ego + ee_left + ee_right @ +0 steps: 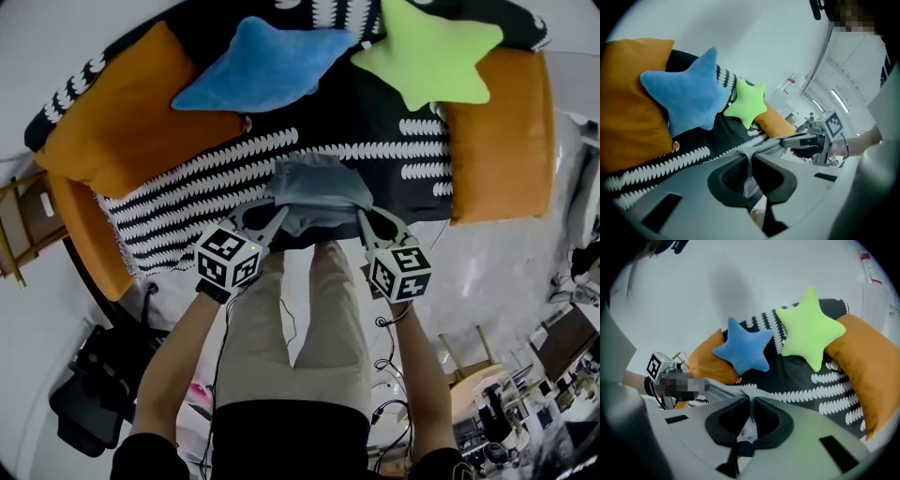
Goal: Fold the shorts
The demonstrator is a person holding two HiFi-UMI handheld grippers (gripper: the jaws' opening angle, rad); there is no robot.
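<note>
Left hand-held gripper (278, 217) and right hand-held gripper (364, 217) are each clamped on the near edge of the shorts (317, 187), which I hold raised over the front edge of the sofa (492, 131).

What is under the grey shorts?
Around and below the shorts shows the black-and-white patterned cover of the seat. The patch straight beneath the shorts is covered by the cloth, so whether anything lies there cannot be seen.
</note>
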